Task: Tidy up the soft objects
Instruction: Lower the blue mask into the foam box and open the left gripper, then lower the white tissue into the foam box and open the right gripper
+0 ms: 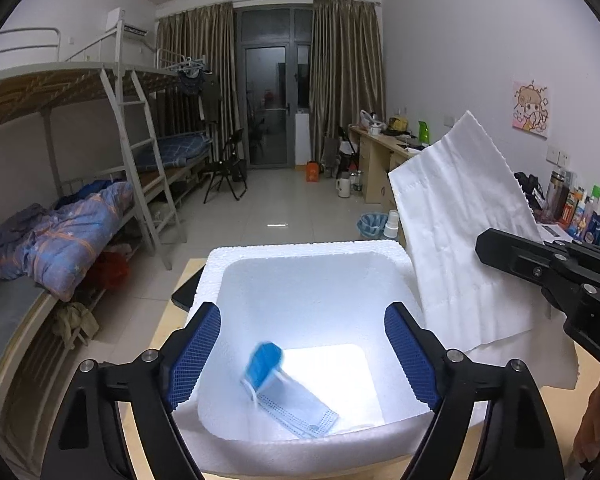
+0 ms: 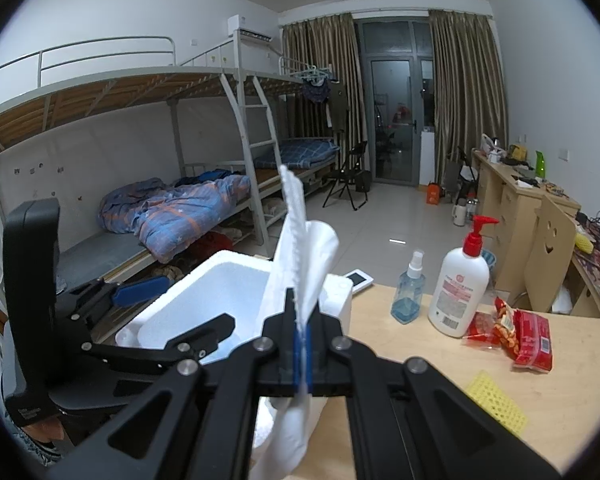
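Observation:
A white foam box [image 1: 300, 250] stands on the wooden table, and a blue face mask [image 1: 288, 396] lies on its floor, one end blurred. My left gripper [image 1: 302, 320] hangs open over the box; its blue pads [image 1: 196, 352] touch nothing. My right gripper [image 2: 302, 320] is shut on a white quilted paper sheet [image 2: 300, 260], which stands upright beside the box's right wall. The left wrist view has the same sheet [image 1: 460, 240] leaning over the box's right rim, with the right gripper [image 1: 500, 252] at its edge. In the right wrist view the left gripper [image 2: 176, 312] is over the box [image 2: 228, 280].
On the table right of the box stand a pump lotion bottle [image 2: 460, 292] and a blue spray bottle [image 2: 410, 296], with red snack packets [image 2: 520, 336], a yellow mesh piece [image 2: 496, 404] and a phone [image 2: 360, 278]. A dark phone [image 1: 186, 292] lies left of the box. Bunk beds line the left wall.

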Demonstrator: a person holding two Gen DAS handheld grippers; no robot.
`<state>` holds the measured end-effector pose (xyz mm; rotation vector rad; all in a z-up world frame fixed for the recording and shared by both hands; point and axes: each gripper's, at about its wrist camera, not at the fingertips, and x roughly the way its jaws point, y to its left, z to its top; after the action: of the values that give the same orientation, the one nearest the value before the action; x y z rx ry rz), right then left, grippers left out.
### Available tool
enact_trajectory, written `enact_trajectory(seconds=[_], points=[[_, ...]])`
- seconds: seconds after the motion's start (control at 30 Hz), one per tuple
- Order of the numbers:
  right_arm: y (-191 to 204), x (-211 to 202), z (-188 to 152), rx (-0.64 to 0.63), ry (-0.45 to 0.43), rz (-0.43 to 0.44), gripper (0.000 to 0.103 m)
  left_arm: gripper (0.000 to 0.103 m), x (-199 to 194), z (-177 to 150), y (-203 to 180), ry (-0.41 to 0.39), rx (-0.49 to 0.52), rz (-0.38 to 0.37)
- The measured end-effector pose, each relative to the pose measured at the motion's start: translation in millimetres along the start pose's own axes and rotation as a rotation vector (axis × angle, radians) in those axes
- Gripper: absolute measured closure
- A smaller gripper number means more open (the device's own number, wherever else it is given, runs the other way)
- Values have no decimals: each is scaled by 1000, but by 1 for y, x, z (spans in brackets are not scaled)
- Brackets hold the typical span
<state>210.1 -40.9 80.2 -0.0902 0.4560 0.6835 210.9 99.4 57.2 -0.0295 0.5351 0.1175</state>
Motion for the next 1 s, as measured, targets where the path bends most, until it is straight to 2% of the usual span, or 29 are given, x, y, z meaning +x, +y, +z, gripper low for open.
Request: enact_trajectory(seconds=[0.37, 0.5, 1.0], points=[[11, 13, 1, -19, 9, 23, 99, 18, -9, -7, 15, 7, -58, -25], [20, 20, 3, -30, 11, 37, 99, 18, -17, -12, 24, -8, -68, 5], [36, 51, 1, -34, 77, 79, 99, 18, -37, -27, 59, -6, -143, 25]])
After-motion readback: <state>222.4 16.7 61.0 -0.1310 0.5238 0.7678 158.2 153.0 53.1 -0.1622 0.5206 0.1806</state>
